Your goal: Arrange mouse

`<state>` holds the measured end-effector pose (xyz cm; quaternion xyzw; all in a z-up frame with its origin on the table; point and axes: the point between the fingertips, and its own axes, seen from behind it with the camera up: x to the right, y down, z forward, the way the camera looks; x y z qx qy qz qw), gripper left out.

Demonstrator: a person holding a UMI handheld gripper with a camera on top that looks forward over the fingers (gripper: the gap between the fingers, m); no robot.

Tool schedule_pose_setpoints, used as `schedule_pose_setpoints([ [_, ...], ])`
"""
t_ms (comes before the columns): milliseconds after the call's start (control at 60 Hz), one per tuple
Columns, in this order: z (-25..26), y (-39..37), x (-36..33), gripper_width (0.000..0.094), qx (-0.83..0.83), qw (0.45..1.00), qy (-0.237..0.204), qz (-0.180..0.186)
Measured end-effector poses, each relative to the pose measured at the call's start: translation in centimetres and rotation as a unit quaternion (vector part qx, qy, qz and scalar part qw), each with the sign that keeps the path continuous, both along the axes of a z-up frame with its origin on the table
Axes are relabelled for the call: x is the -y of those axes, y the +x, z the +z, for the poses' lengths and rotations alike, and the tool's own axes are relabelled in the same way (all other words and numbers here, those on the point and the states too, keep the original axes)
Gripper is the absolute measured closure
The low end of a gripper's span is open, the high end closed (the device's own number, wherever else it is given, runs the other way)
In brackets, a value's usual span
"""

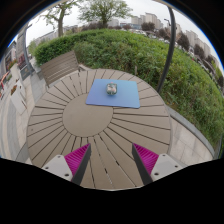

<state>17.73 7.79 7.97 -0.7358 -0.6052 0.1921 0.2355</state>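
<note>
A small grey mouse (111, 90) sits on a blue mouse mat (113, 94) at the far side of a round slatted wooden table (95, 125). My gripper (111, 158) is well short of it, over the near part of the table. Its two fingers with magenta pads (77, 157) stand wide apart with nothing between them, only the table slats showing in the gap.
A wooden chair (60, 68) stands at the table's far left. A green hedge (150, 50) runs behind the table, with a thin pole (172, 40) at the right. Paved ground lies to the left.
</note>
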Motion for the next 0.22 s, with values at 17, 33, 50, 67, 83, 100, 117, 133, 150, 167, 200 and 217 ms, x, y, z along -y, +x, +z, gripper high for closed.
schedule_pose_setpoints([
  [17, -0.08, 0.05, 0.09, 0.0092, 0.0, 1.0, -0.003, 0.0],
  [33, -0.1, 0.06, 0.11, 0.0091, -0.001, 1.0, -0.004, 0.0],
  [50, -0.05, 0.06, 0.04, 0.0089, -0.002, 1.0, -0.003, 0.001],
  [67, -0.02, 0.06, -0.09, 0.0088, -0.004, 1.0, 0.0, 0.001],
  [83, 0.02, 0.1, -0.27, 0.0085, -0.004, 1.0, 0.005, 0.002],
  [100, 0.04, -0.03, -0.37, 0.0084, -0.004, 1.0, 0.01, 0.002],
  [117, 0.14, -0.02, -0.5, 0.0085, -0.005, 1.0, 0.015, 0.002],
  [133, 0.25, -0.05, -0.68, 0.0085, -0.008, 1.0, 0.02, 0.002],
  [150, 0.33, -0.1, -0.8, 0.0083, -0.01, 1.0, 0.024, 0.003],
  [167, 0.49, -0.22, -0.86, 0.0082, -0.011, 1.0, 0.025, 0.004],
  [200, 0.6, -0.33, -0.7, 0.0077, -0.014, 1.0, 0.023, 0.004],
  [217, 0.61, -0.38, -0.59, 0.0079, -0.015, 1.0, 0.02, 0.004],
])
